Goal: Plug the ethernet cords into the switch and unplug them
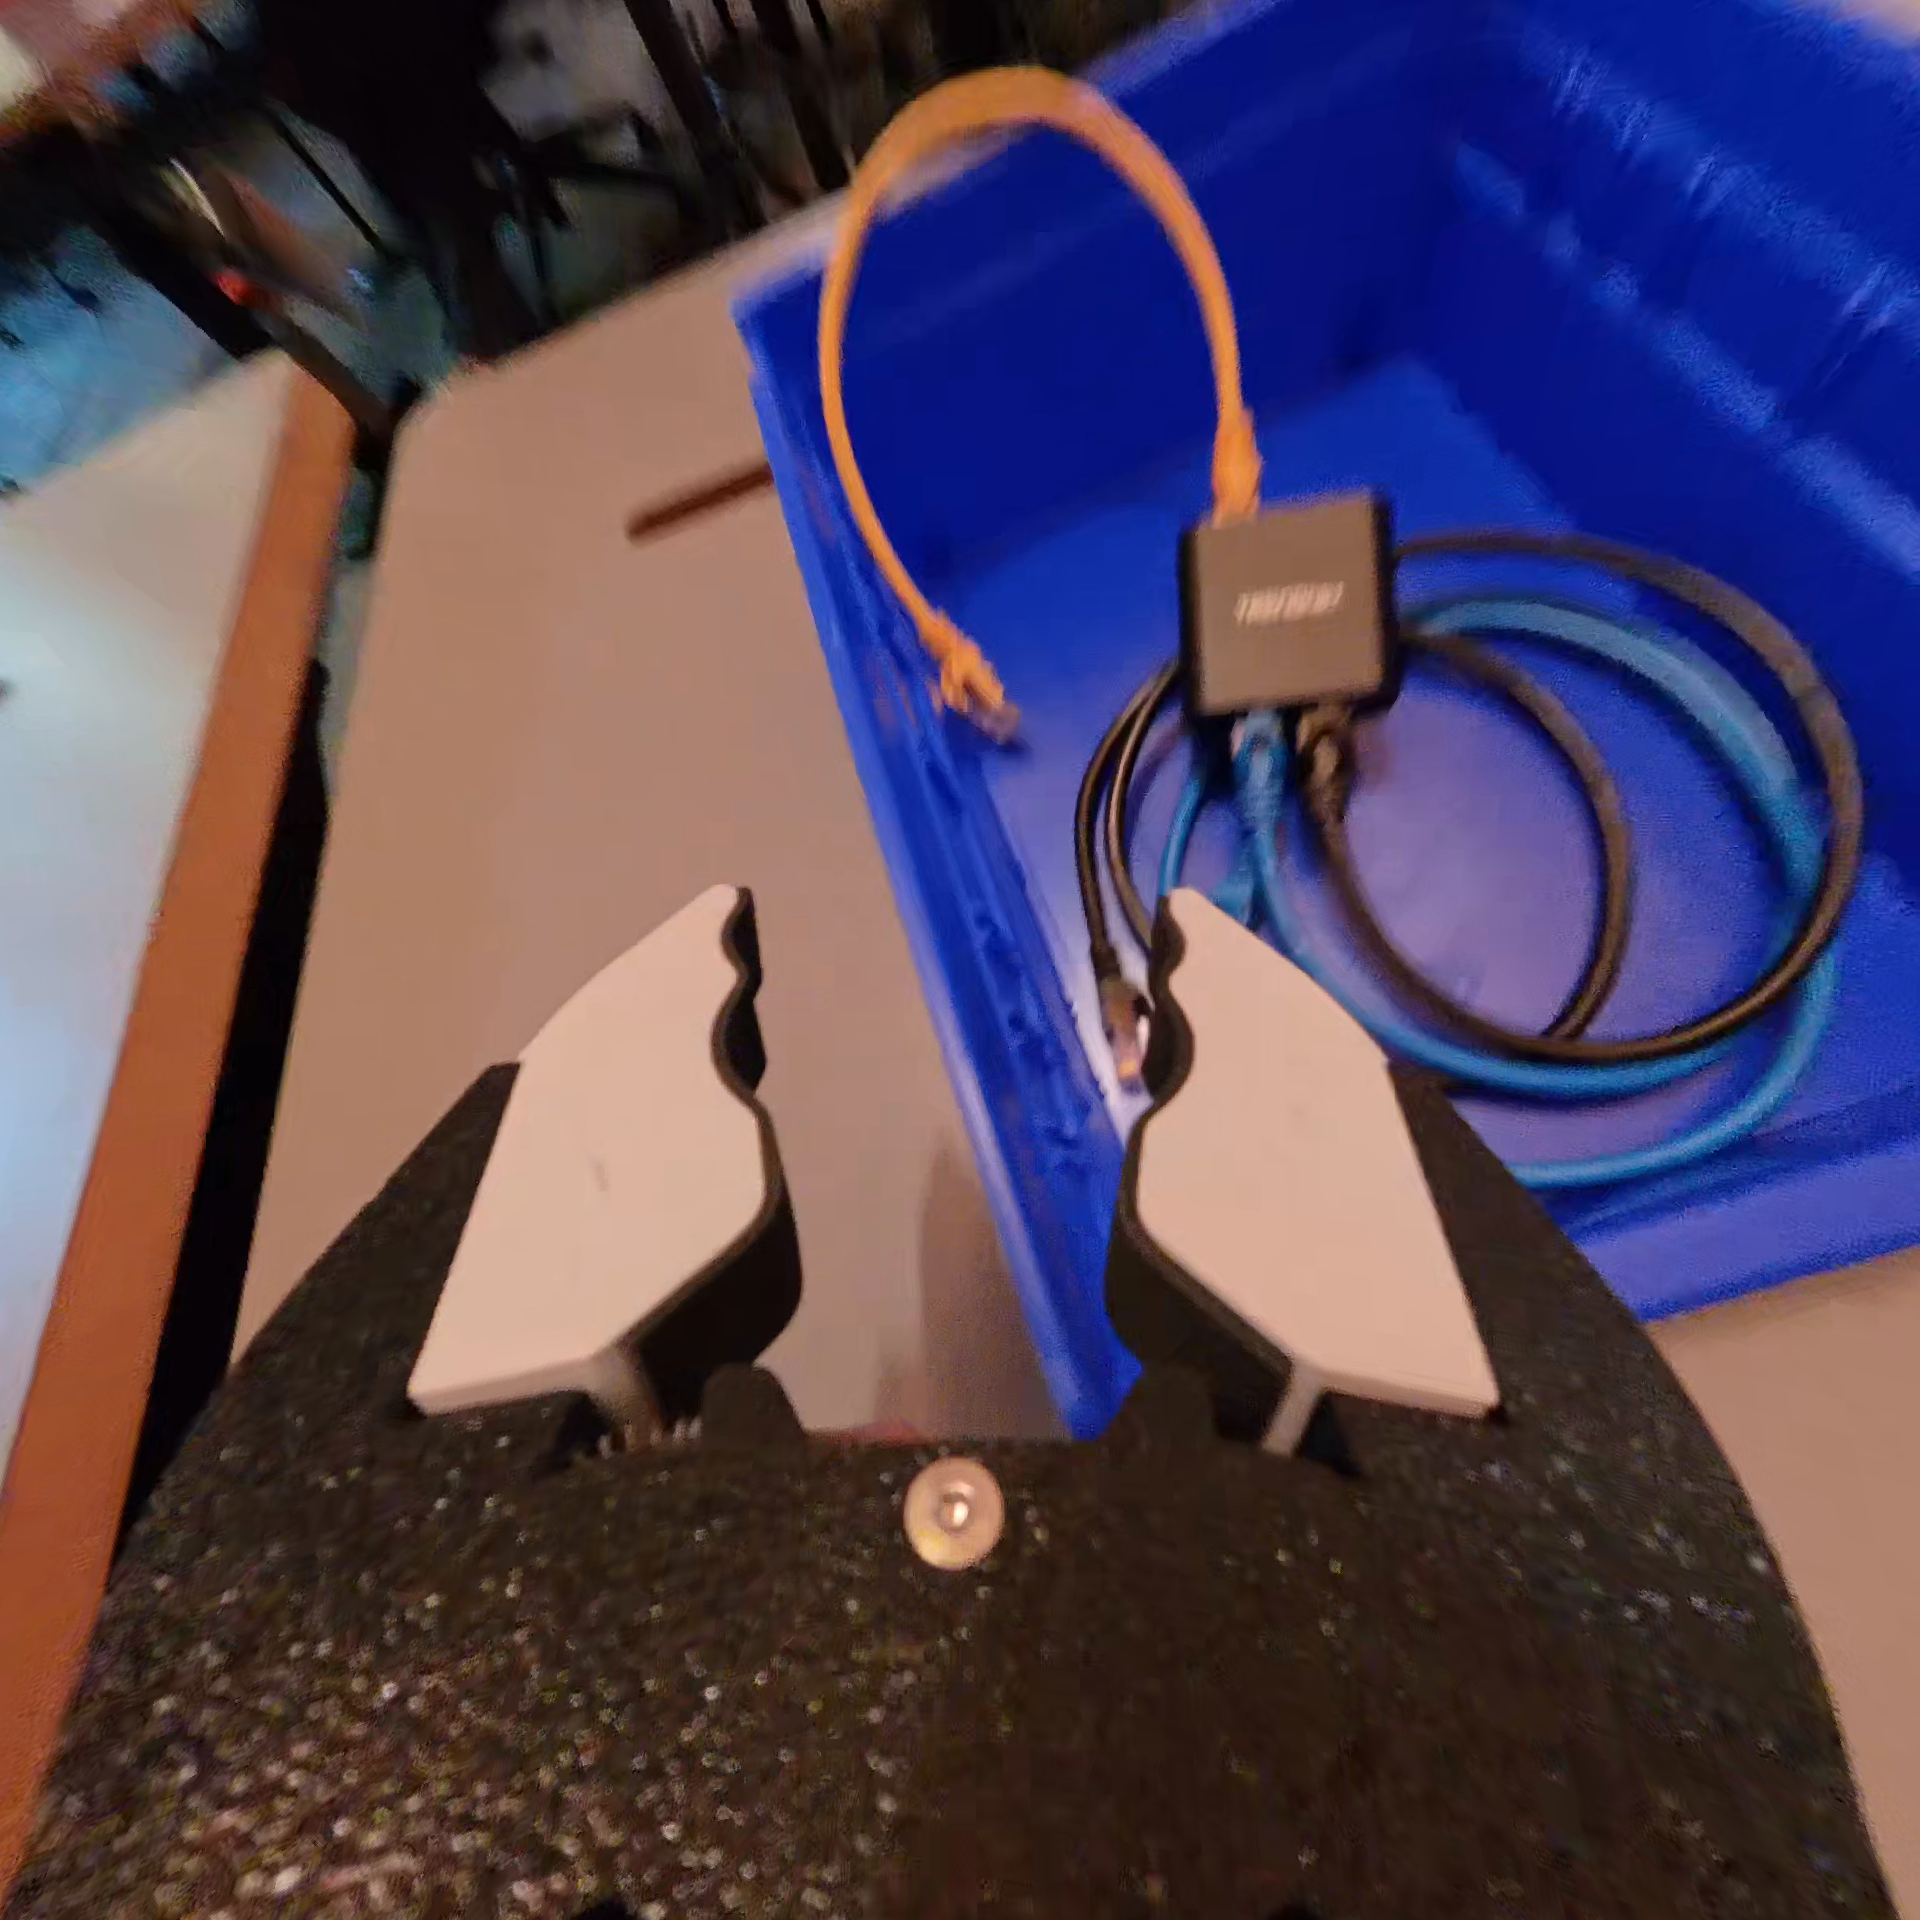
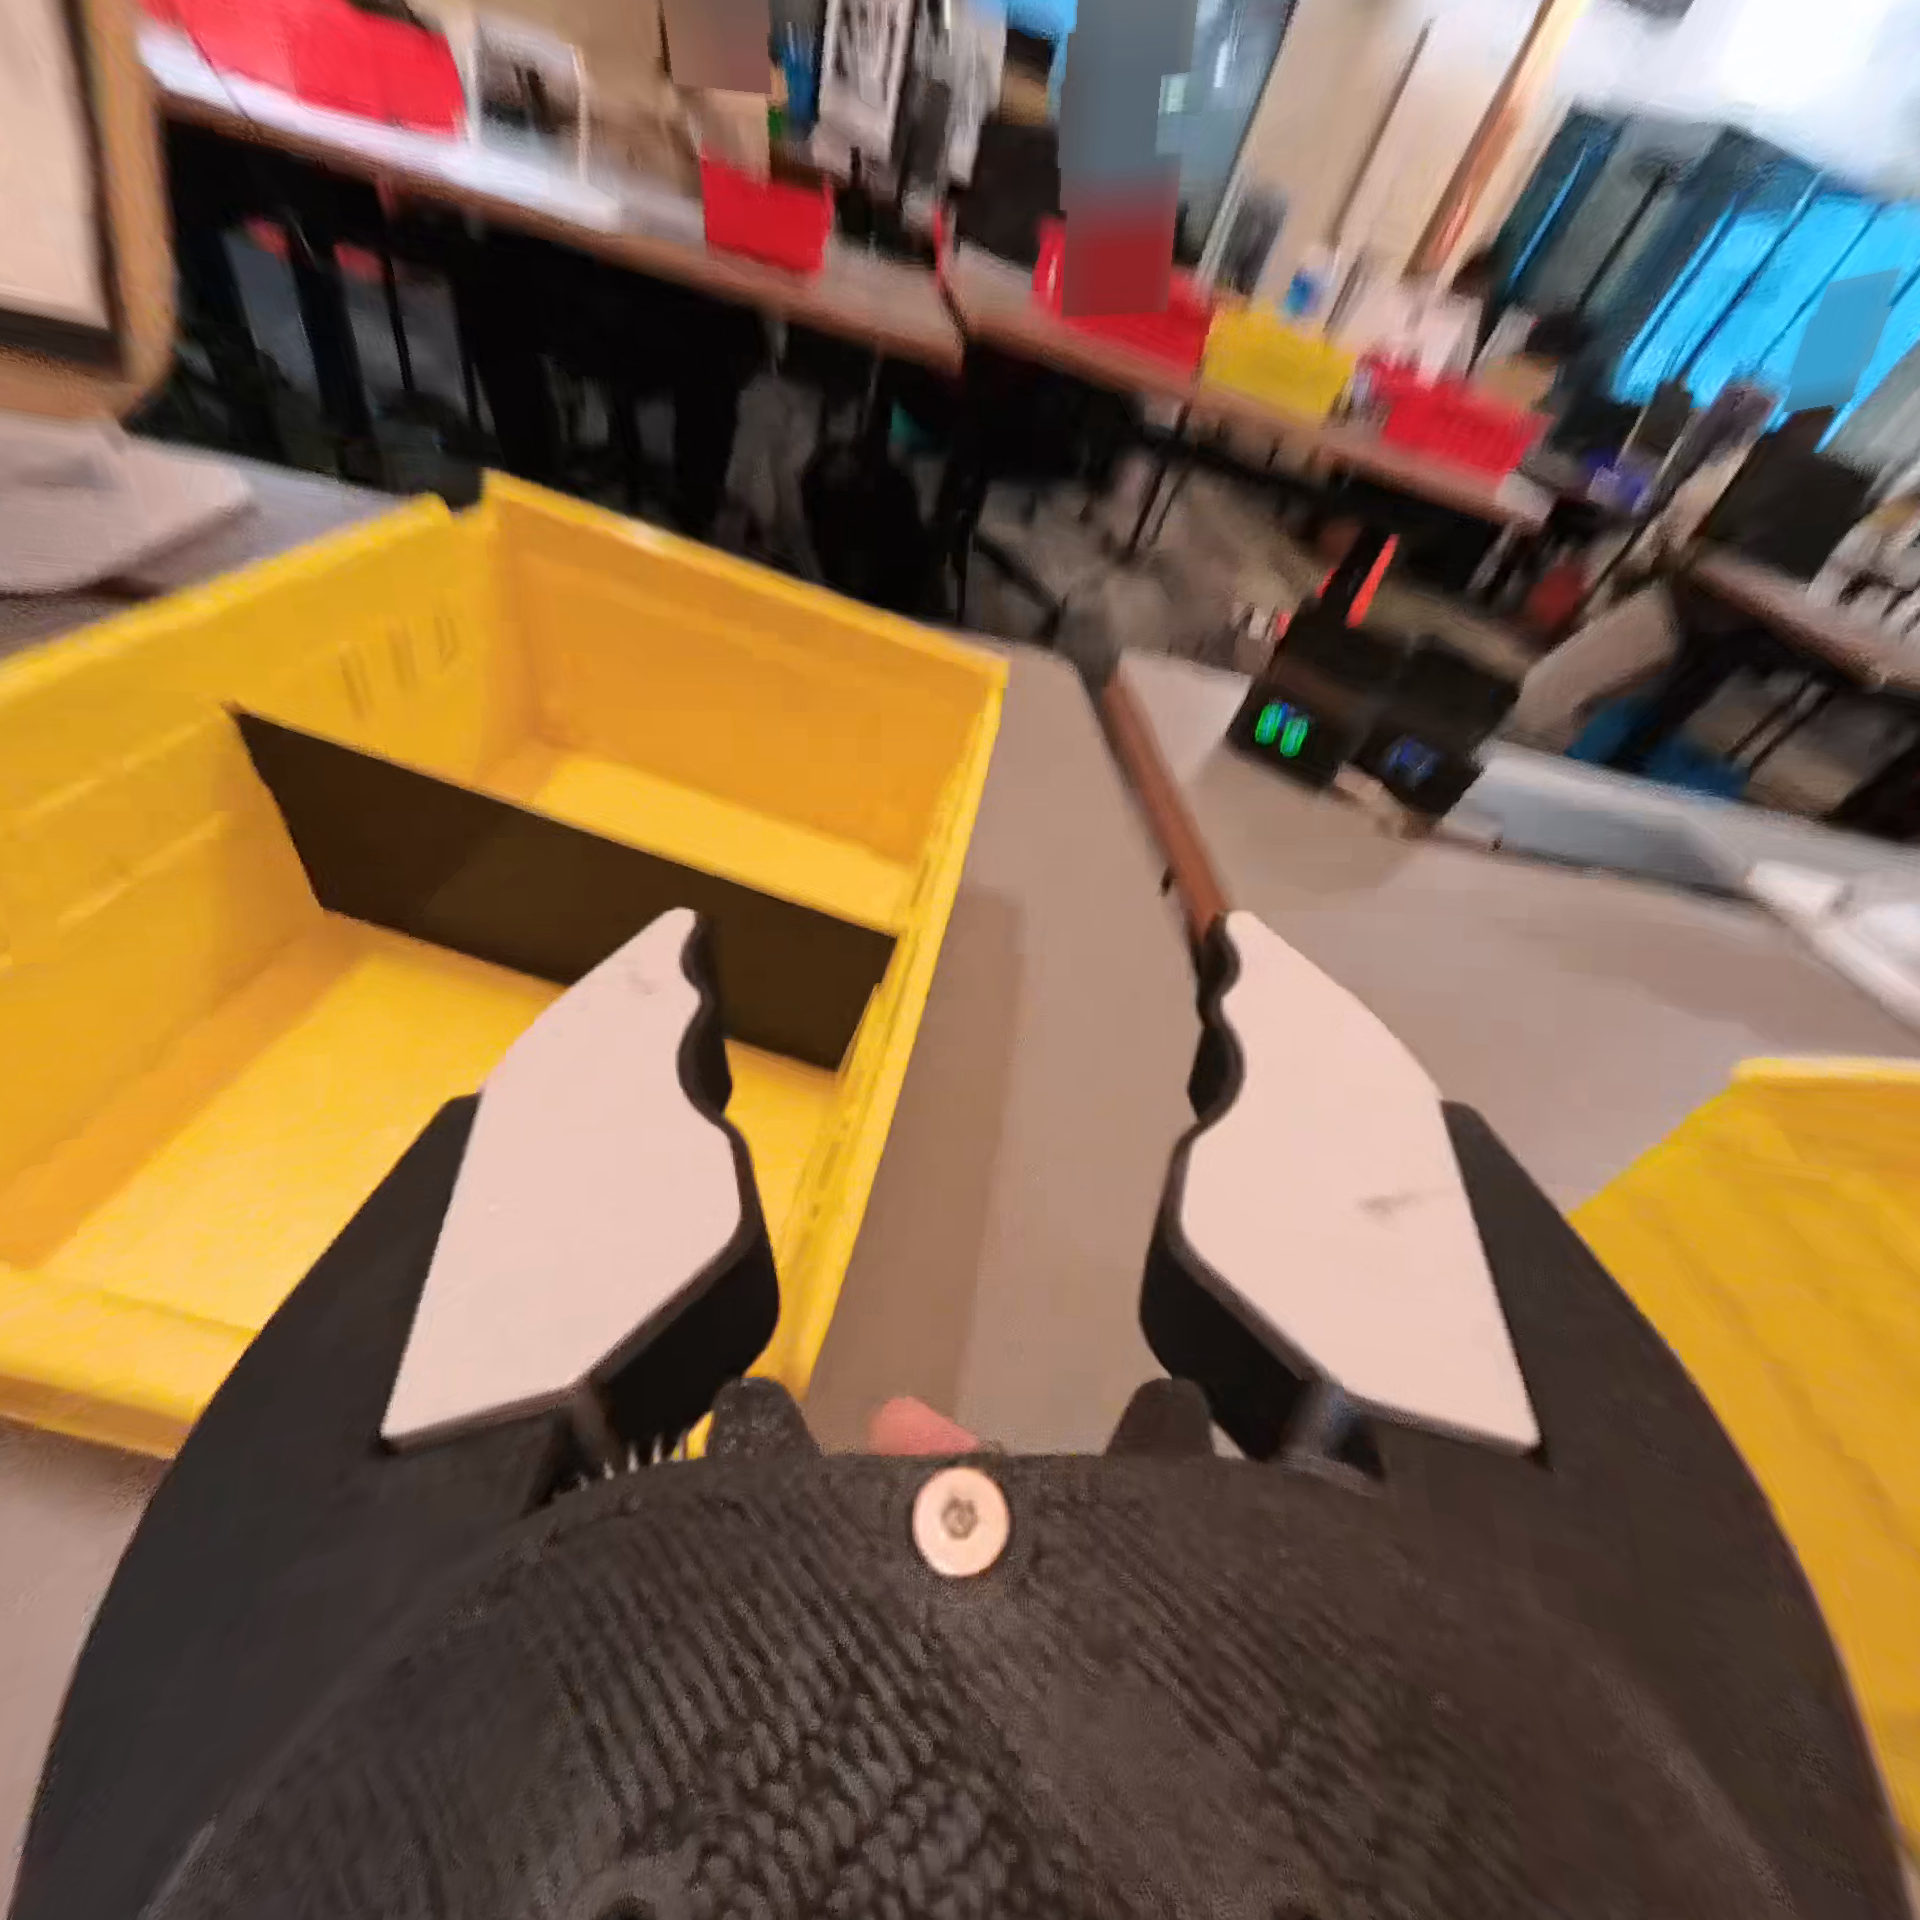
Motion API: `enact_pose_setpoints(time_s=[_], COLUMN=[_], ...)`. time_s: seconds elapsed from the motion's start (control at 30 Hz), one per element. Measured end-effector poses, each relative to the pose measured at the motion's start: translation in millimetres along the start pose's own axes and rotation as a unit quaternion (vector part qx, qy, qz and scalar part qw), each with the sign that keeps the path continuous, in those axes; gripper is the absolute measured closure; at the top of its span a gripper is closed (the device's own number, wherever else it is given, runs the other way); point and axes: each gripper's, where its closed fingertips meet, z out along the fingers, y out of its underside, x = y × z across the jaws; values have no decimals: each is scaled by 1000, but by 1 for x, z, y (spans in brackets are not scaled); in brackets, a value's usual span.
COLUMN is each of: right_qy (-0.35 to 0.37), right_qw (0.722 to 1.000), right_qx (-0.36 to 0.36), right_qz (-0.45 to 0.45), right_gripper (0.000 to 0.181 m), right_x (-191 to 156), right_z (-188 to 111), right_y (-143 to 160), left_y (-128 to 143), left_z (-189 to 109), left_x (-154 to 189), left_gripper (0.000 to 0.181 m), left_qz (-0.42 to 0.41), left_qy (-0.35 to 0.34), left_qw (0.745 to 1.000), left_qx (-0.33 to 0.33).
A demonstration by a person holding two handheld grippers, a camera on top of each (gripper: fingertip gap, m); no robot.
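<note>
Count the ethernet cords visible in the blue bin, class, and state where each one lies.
3: the orange cord arches over the bin's left wall, while the blue cord and the black cord lie coiled on the floor below the switch.

Blue bin, black switch, orange cord, blue cord & black cord, yellow bin w/ black divider, grey tabletop.

My left wrist view, close above the grey bench, angled down into a blue bin, my right wrist view, nearer level, facing a yellow bin and room beyond, shared part: bench surface only
</note>
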Motion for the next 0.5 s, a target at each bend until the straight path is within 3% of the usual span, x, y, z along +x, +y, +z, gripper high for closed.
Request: enact_pose_setpoints(time_s=[0.07, 0.13, 0.2, 0.3, 0.5], right_qy=[-32, -94, -159, -243, -299], right_qw=[998, 991, 981, 962, 946], right_qx=[61, 99, 108, 115, 113], right_qz=[-14, 5, 29, 54, 60], right_gripper=[94, 89, 90, 93, 101], right_x=[-15, -43, -76, -122, -159], right_z=[-16, -25, -29, -33, -43], right_y=[-35, -58, -69, -75, -80], left_y=[-30, -41, -43, -38, -11], left_z=[-13, -11, 6, 44, 101], left_x=[21, 47, 66, 77, 82], left_gripper=[106, 112, 103, 105, 109], left_qz=[5, 13, 19, 6, -42], left_qy=[28, 60, 76, 70, 74], left_qw=[998, 998, 997, 996, 985], left_qx=[49, 30, -12, -57, -153])
